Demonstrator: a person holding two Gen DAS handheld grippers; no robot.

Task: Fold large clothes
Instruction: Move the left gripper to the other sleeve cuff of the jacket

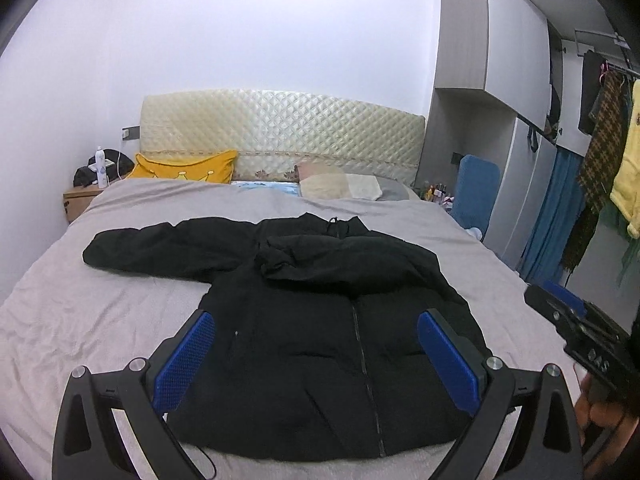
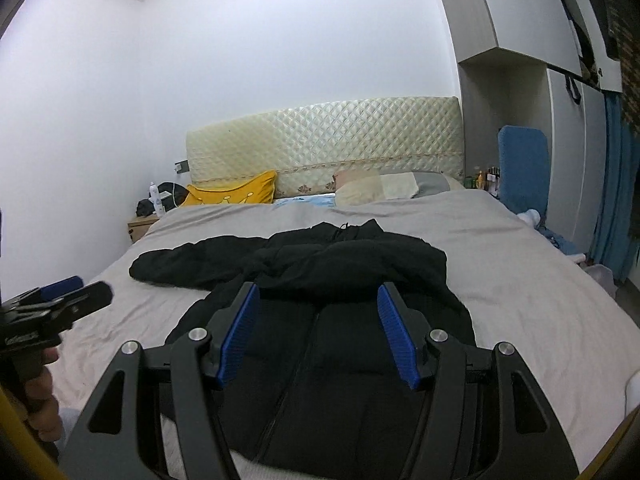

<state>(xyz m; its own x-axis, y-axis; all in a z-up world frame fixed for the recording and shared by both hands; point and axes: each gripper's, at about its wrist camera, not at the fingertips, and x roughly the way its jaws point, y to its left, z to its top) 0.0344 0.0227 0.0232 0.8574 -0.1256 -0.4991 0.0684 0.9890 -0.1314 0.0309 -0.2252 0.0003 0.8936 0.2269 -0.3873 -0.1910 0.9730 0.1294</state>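
Yellow pillow [image 1: 188,166] propped vs. quilted headboard [image 1: 280,132]; beige pillow [image 1: 344,186] laid beside it. White bottle [image 1: 100,168] stood on nightstand [image 1: 78,198]. Clothes hung on rack [image 1: 608,128], far right, by grey wardrobe [image 1: 492,40].

Both wrist views are evenly lit by cool, bluish indoor light; its source is out of sight. The plain white wall [image 1: 240,32] glows brightest toward twelve o'clock. Fisheye bending curves the edges, and dark vignetting fills the corners. The black padded jacket [image 1: 320,320] loses detail in shadow. The quilted cream headboard [image 2: 324,140] shows faint sheen.
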